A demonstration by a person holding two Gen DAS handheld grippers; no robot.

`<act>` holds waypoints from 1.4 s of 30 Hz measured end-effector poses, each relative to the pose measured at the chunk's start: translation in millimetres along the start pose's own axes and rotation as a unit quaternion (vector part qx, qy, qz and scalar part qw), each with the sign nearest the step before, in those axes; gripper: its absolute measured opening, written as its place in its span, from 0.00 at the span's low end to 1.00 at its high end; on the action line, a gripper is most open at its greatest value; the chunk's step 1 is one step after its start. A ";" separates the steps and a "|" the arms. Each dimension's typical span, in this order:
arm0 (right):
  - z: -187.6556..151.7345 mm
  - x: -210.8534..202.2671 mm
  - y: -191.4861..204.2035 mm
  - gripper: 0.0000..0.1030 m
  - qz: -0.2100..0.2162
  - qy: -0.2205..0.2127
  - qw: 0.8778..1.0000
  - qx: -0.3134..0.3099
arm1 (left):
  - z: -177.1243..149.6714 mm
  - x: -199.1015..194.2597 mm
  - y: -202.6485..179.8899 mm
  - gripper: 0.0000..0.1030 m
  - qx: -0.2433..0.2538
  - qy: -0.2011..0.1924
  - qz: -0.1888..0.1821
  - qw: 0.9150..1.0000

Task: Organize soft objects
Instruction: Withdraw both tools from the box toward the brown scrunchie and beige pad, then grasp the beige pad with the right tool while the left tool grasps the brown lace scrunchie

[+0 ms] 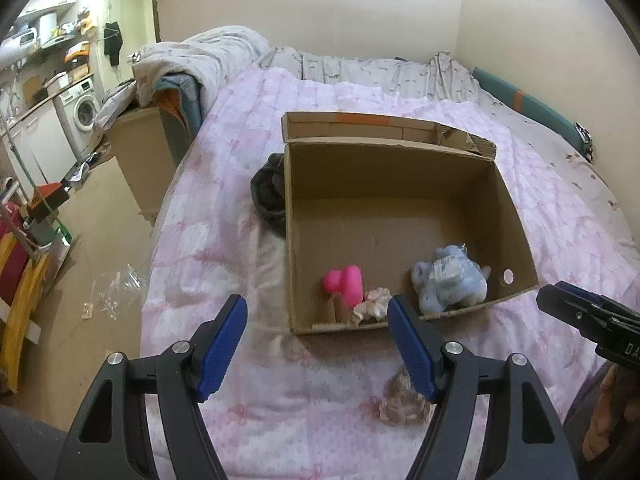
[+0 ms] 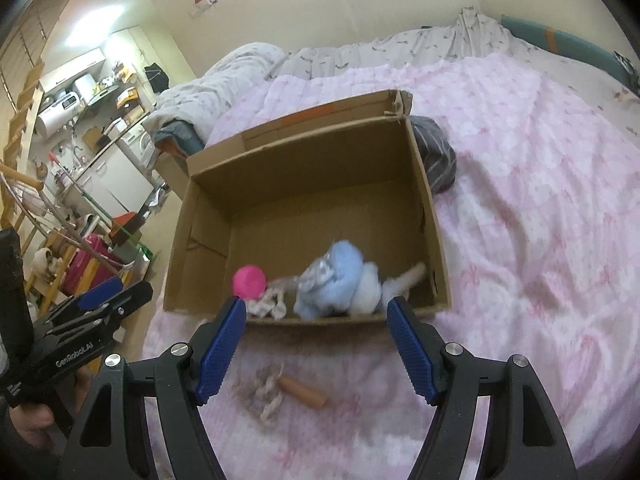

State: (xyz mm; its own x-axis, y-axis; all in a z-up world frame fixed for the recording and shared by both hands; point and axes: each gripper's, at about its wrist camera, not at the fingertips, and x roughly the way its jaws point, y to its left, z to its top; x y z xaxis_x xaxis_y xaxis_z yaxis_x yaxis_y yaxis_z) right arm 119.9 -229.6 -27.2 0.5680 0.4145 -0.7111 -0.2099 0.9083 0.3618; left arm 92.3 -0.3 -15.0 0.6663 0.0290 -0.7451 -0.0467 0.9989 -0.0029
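Note:
An open cardboard box (image 1: pixel 516 208) (image 2: pixel 430 216) lies on the pink bedspread. Inside, near its front wall, are a blue plush toy (image 1: pixel 450 280) (image 2: pixel 340 280), a pink soft toy (image 1: pixel 346 282) (image 2: pixel 249 282) and a small white frilly piece (image 1: pixel 372 304) (image 2: pixel 266 306). On the bedspread in front of the box lies a beige knotted rope toy (image 1: pixel 402 400) (image 2: pixel 272 392) with a brown stick end (image 2: pixel 304 392). My left gripper (image 1: pixel 318 344) is open above the bedspread, empty, the rope toy beside its right finger. My right gripper (image 2: pixel 316 344) is open and empty above the rope toy.
A dark striped cloth bundle (image 1: pixel 268 192) (image 2: pixel 438 160) rests against the box's outer side. A crumpled duvet (image 1: pixel 208 60) is heaped at the bed's far end. Left of the bed is floor with a cardboard carton (image 1: pixel 144 164), clutter and a washing machine (image 1: pixel 82 110).

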 end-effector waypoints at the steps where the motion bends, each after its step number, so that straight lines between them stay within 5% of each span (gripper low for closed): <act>1: -2.3 -1.9 0.5 0.75 -0.001 0.001 1.000 0.001 | -1.9 -2.6 1.0 0.68 -0.001 0.001 0.001 1.000; 13: -21.0 -0.4 3.3 0.75 -0.023 0.039 0.999 0.011 | -11.5 -21.1 9.3 0.68 -0.018 -0.006 0.021 1.000; 22: -23.0 8.8 -2.5 0.75 -0.016 0.055 0.998 0.028 | -17.7 5.5 20.3 0.68 -0.054 0.059 0.005 0.997; 28: -29.8 28.7 -9.7 0.75 -0.008 0.099 0.994 0.054 | -21.1 20.5 23.0 0.68 -0.066 0.084 0.017 0.994; 32: -40.1 59.9 -4.2 0.75 -0.041 0.163 0.985 0.027 | -23.8 30.0 23.2 0.68 -0.069 0.100 0.015 0.993; 36: -53.3 93.6 7.0 0.52 -0.054 0.223 0.973 -0.011 | -25.3 34.4 19.5 0.68 -0.064 0.107 0.010 0.992; 42: -58.9 113.9 29.8 0.51 -0.053 0.225 0.970 -0.071 | -28.1 42.2 13.9 0.68 -0.051 0.121 0.009 0.991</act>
State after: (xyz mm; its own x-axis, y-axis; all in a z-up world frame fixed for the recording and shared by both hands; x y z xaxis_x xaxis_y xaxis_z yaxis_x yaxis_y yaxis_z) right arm 131.5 -152.0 -132.9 0.1946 0.2727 -0.9422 -0.2949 0.9324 0.2089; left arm 98.9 13.8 -65.2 0.4674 0.0241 -0.8837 -0.1396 0.9891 -0.0469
